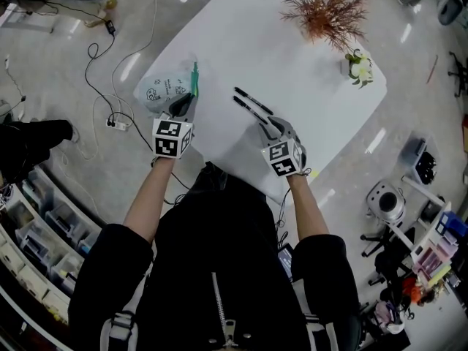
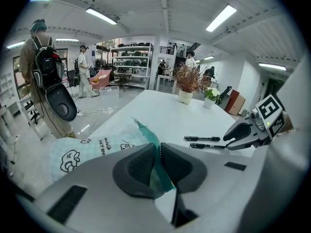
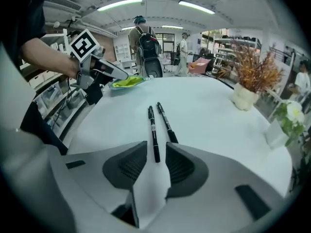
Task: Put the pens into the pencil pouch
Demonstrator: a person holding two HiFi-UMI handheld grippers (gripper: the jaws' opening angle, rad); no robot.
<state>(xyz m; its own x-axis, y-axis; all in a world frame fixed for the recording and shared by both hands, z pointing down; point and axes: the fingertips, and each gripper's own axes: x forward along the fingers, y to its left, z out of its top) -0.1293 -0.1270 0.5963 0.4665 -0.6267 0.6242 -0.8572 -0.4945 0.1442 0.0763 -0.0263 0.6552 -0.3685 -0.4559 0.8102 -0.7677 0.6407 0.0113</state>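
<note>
Two black pens lie side by side on the white table [image 1: 292, 57]: the near pen [image 1: 247, 110] [image 3: 153, 135] and the far pen [image 1: 254, 101] [image 3: 165, 121]. My right gripper [image 1: 265, 126] [image 3: 156, 165] is open, tilted down, and the near pen's end lies between its pads with a small gap on each side. The pale printed pencil pouch [image 1: 162, 88] [image 2: 90, 147] rests at the table's left edge. My left gripper [image 1: 184, 105] [image 2: 159, 165] is shut on the pouch's green zipper edge [image 2: 147, 131] and holds it up.
A dried reddish plant [image 1: 327, 7] in a white pot [image 3: 244, 97] and a small flower pot [image 1: 359, 67] stand at the table's far right. Cables lie on the floor [image 1: 110, 64] to the left. People stand in the room behind [image 2: 46, 76].
</note>
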